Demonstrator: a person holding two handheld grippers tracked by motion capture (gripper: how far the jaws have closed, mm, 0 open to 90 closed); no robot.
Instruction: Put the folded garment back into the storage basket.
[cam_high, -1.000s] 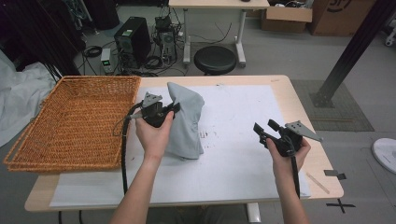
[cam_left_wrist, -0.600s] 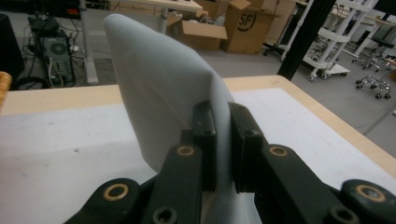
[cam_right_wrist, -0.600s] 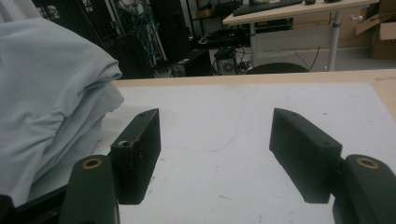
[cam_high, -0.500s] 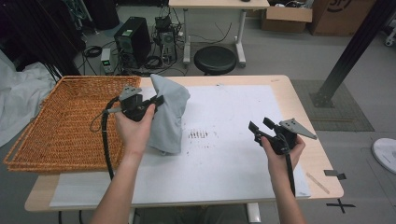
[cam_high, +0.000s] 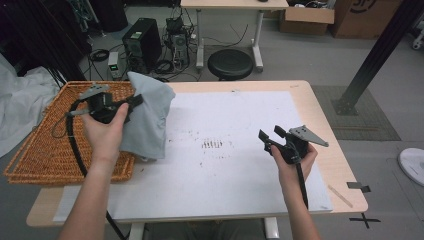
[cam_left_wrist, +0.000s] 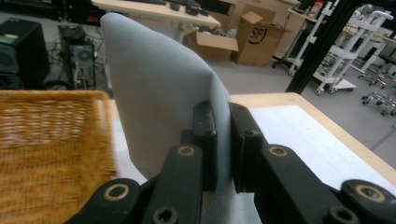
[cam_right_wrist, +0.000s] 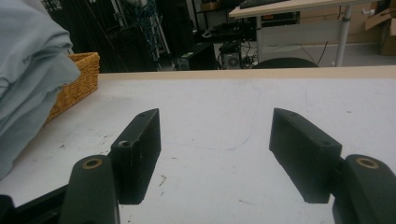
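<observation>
So we've got the grey cloth pinched in our left gripper, and in the left gripper view you can see the two black jaws clamped tight on a fold of it, fabric squeezed flat between the pads. We hold it by one bunched-up edge so the rest hangs free below the hand, which looks like the easy way to carry a floppy thing without dragging it across the white mat.

The cloth sits right at the boundary: its upper part is lifted over the near corner of the wicker basket, while the lower hem drapes down by the basket's rim and the left edge of the mat. Whether the hem actually touches the mat we can't tell from here. Our guess is the basket is where it's headed, since the hand is angled that way.

Our right gripper hovers over the right side of the table, well apart from the cloth. Its jaws stand wide with nothing between them, just bare mat showing in the gap in the right gripper view. Makes sense to park it there, out of the way but ready if the cloth needs a second grab.
</observation>
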